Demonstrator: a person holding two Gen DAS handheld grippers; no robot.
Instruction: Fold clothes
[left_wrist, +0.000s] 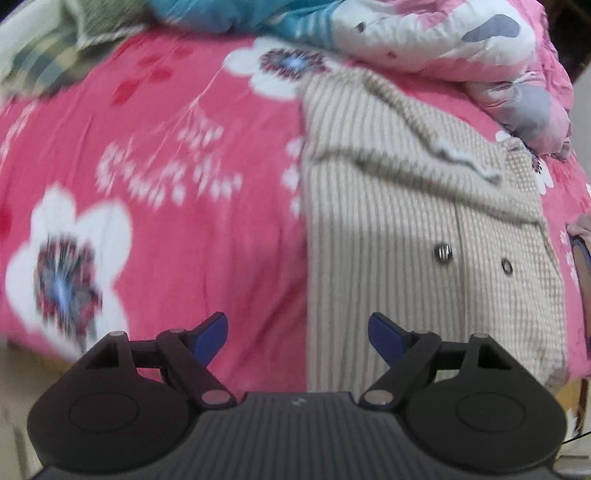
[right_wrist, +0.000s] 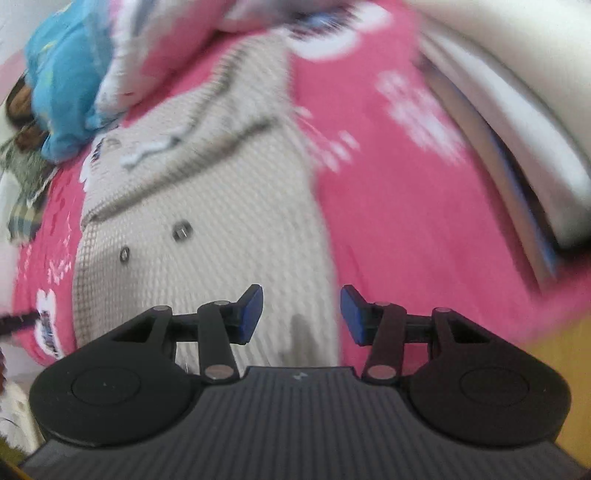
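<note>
Garment under test was a beige waffle-knit cardigan with metal snap buttons, lying folded on the pink floral bedsheet below a heaped quilt. Left gripper hung over the cardigan's edge, jaws apart, nothing between. Right gripper likewise stood parted and empty above the cardigan's lower part.

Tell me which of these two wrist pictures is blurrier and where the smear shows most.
Right wrist view is blurrier: the pink floral sheet streaks on the right, though the right gripper stays sharp. Left wrist view: the flower print smears at left, the beige garment reads clearer. Both bend at the edges.
</note>
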